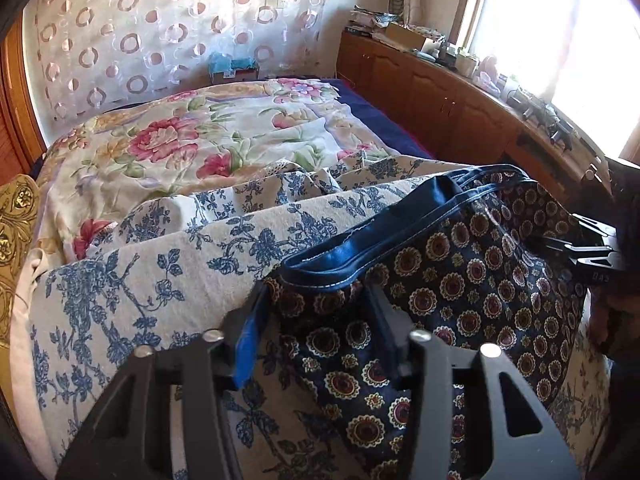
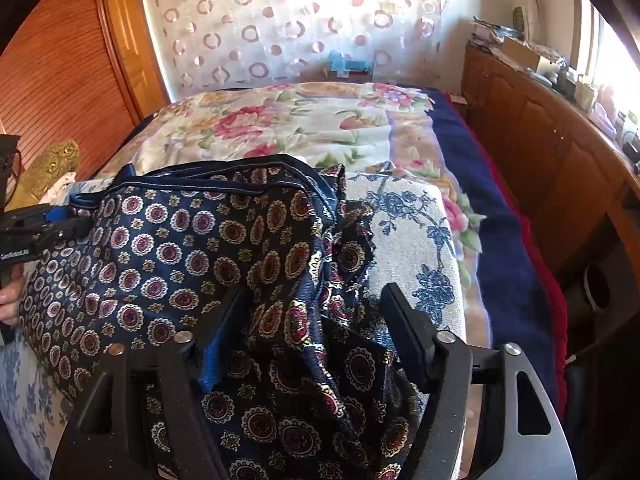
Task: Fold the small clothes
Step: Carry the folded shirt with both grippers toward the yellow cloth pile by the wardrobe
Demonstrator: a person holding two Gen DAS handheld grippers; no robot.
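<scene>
Dark navy patterned shorts (image 1: pixel 460 276) with round medallions and a plain blue waistband lie on the blue-flowered cream cloth (image 1: pixel 140 280) on the bed. My left gripper (image 1: pixel 316 300) is open, its jaws standing either side of the waistband's left end. The right gripper shows at the right edge of this view (image 1: pixel 588 252), at the shorts' other side. In the right wrist view the shorts (image 2: pixel 192 248) lie bunched, and my right gripper (image 2: pixel 312 304) is open with a fold of the fabric between its jaws. The left gripper (image 2: pixel 44 228) shows at the far left.
A floral quilt (image 1: pixel 200 140) and a navy blanket (image 2: pixel 496 240) cover the bed beyond. A wooden cabinet (image 1: pixel 440 92) with clutter runs along the right under the window. A curtain (image 1: pixel 160 32) hangs behind. A wooden door (image 2: pixel 52 80) stands at left.
</scene>
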